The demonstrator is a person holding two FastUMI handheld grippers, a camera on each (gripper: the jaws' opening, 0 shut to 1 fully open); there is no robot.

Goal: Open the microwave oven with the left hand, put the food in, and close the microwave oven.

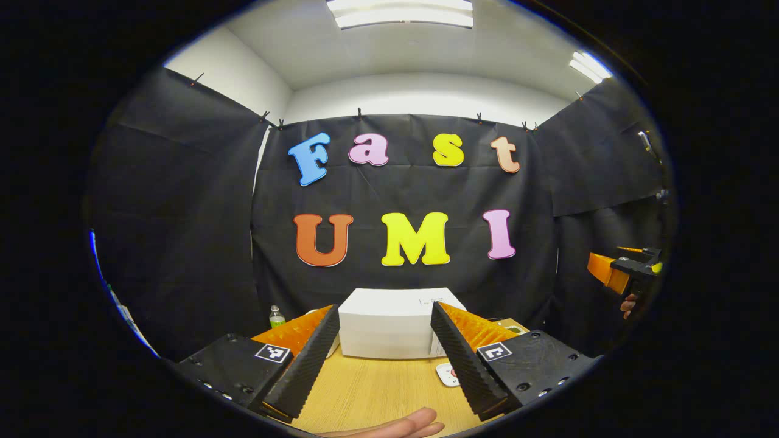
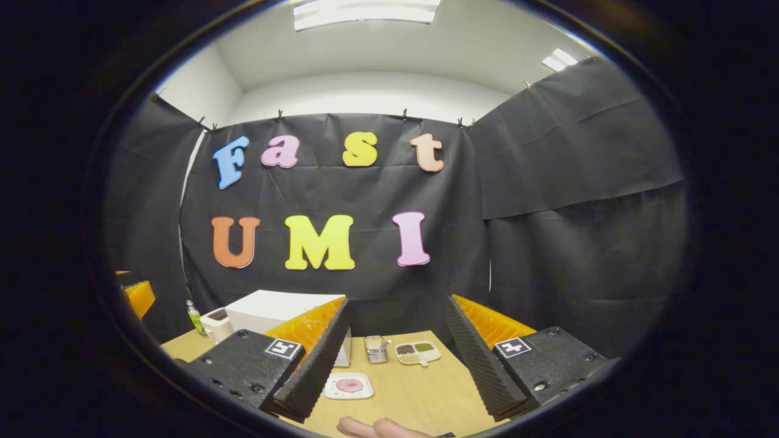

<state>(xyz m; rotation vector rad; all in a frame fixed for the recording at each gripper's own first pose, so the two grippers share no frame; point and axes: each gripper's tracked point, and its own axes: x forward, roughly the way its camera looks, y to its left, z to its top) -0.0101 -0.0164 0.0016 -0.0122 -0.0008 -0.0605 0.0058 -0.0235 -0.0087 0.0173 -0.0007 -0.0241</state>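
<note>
In the left gripper view the left claw (image 1: 382, 365) is released, its two fingers spread wide with nothing between them, held above the wooden desk (image 1: 377, 395). Straight ahead between the fingers stands the white microwave oven (image 1: 392, 322) near the back of the desk, against the black cloth wall; its door looks closed, though the front is partly hidden by the fingers. A small green-labelled bottle (image 1: 277, 316) stands to its left. Just beside the claw's right finger lies the edge of a white plate (image 1: 447, 374). A fingertip of a hand (image 1: 398, 424) shows at the bottom edge. Far off at the right edge is the other gripper, held by a hand.

In the right gripper view the right claw (image 2: 389, 371) is also released — fingers well apart, grasping nothing. The microwave oven (image 2: 274, 310) sits to the left behind the left finger, with a white toaster-like box (image 2: 216, 322) and the bottle (image 2: 193, 316) beside it. On the desk (image 2: 420, 395) between the fingers lies the white plate (image 2: 348, 385) carrying a round pink piece of food (image 2: 349, 384) — in front of the microwave, apart from it. Farther back are a small clear container (image 2: 376, 349) and a divided dish (image 2: 417, 351) of dark and green bits.
</note>
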